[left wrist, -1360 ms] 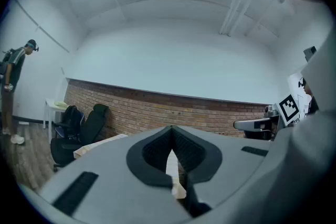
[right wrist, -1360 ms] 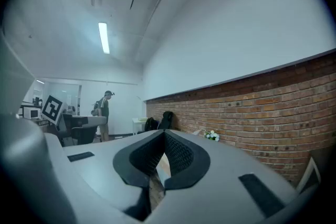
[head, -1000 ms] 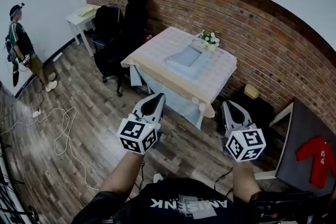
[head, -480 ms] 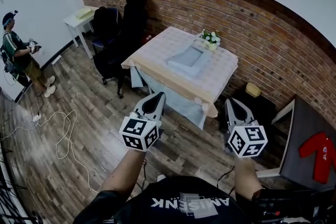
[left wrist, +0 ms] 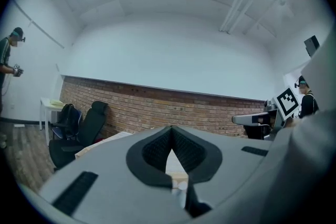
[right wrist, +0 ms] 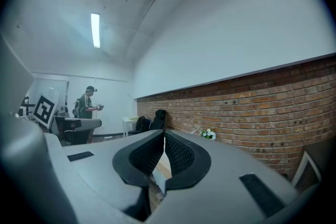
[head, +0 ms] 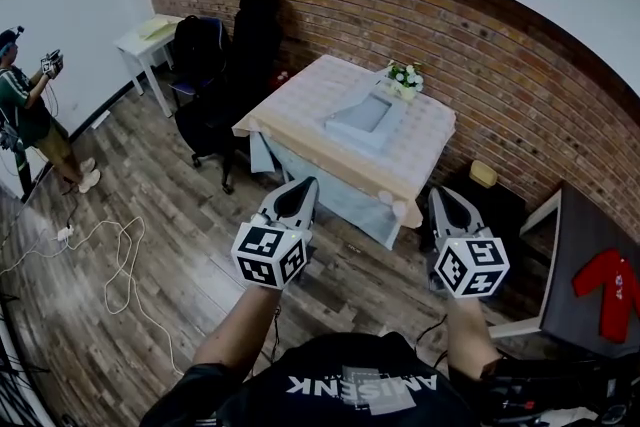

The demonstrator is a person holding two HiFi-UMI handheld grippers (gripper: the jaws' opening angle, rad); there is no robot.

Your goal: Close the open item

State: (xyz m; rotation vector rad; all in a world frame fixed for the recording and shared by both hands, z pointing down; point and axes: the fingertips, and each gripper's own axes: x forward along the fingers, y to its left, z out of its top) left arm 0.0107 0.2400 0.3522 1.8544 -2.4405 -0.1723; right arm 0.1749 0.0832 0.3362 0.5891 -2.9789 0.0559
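Note:
On the table with a pale checked cloth (head: 300, 105) lies a flat grey-blue item (head: 360, 118), its far part raised like an open lid. A small bunch of white flowers (head: 403, 75) stands just behind it. My left gripper (head: 300, 187) and right gripper (head: 443, 197) hang side by side above the wooden floor, short of the table's near edge, both shut with nothing between the jaws. In the left gripper view the left gripper (left wrist: 171, 128) points toward the table and brick wall. In the right gripper view the right gripper (right wrist: 164, 134) does the same, flowers (right wrist: 207, 134) beyond it.
Black office chairs (head: 225, 65) stand left of the table, a small white table (head: 150, 30) behind them. A white cable (head: 110, 245) loops on the floor. A person (head: 25, 105) stands far left. A dark panel with a red garment (head: 610, 290) is at right.
The view has shifted a little toward the table. Both grippers keep their places, shut. The person at far left has turned and raised both hands.

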